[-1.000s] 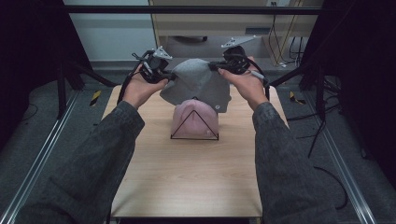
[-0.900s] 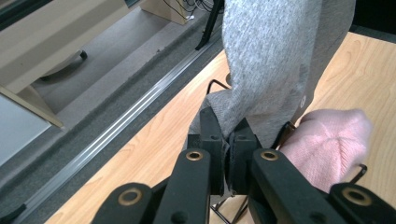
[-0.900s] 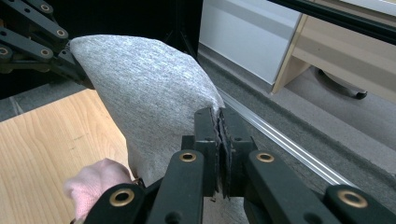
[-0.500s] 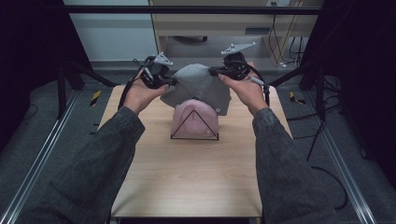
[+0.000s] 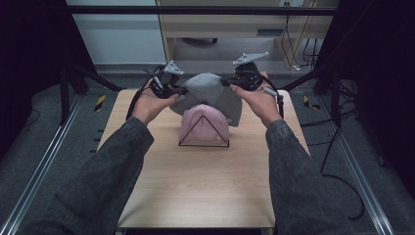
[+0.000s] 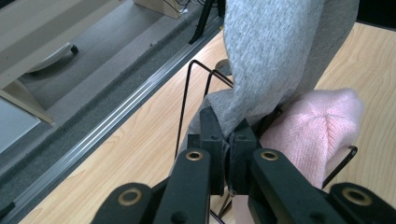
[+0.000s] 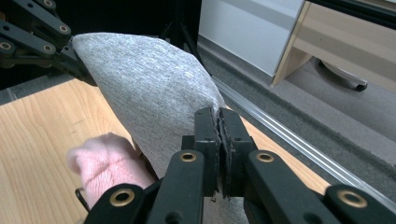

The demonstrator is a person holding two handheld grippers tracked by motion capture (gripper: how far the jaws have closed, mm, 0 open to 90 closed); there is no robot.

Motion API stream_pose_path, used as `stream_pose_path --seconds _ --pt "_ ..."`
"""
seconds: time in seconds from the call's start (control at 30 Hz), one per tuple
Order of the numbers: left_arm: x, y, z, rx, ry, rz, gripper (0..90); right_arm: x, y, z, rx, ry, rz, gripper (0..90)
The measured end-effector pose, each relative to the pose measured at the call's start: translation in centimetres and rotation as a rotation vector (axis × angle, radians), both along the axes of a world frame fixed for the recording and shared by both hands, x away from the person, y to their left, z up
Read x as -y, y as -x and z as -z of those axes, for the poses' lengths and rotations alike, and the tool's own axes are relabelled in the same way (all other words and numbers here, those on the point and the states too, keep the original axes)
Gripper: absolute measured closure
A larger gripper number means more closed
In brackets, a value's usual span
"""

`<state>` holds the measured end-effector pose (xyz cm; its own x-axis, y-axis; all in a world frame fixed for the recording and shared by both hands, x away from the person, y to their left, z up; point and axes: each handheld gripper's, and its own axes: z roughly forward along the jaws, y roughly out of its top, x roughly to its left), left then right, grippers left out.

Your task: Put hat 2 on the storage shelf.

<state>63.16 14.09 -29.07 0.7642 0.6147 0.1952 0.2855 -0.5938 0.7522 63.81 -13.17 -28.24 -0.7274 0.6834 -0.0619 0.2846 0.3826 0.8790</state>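
high view: both grippers (image 5: pixel 183 91) (image 5: pixel 226 82) pinch grey hat (image 5: pixel 210 93) edges above pink hat (image 5: pixel 204 125).

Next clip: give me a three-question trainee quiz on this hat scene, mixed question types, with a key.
1. True or false: the left tool is shut on the grey hat.
2. Which hat sits on the black wire stand? A) grey B) pink C) none
3. Fill in: the right tool pinches the grey hat at its ____.

Key
1. True; both tools clamp its fabric.
2. B; the pink hat covers the stand, with the grey hat held over it from behind.
3. Edge.
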Motion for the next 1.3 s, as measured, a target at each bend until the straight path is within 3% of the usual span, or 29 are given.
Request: stream_pose_path --seconds 0.1,0.43,0.7,1.07,1.2,1.3 --pt "-0.1 -0.1 0.6 -0.009 0.009 -0.006 87.2 0.1 0.1 0.5 -0.006 0.004 0.001 87.3" --pt "-0.4 -0.1 2.2 -0.025 -0.021 -0.015 87.2 -0.3 -0.1 2.3 -0.033 0.007 0.001 87.2" --pt "-0.9 0.0 4.4 -0.06 -0.021 -0.028 87.1 -1.0 -0.2 4.7 -0.07 0.024 0.006 87.2" --pt "-1.4 0.3 6.2 -0.096 -0.016 -0.053 86.4 -2.2 0.2 5.4 -0.08 0.055 0.001 86.3" --pt "-1.6 0.6 7.1 -0.109 -0.032 -0.087 76.7 -2.5 0.5 5.5 -0.083 0.072 0.0 73.3" --pt "-2.2 1.1 7.2 -0.109 -0.006 -0.103 70.9 -2.4 0.9 5.1 -0.063 0.044 0.025 63.5"
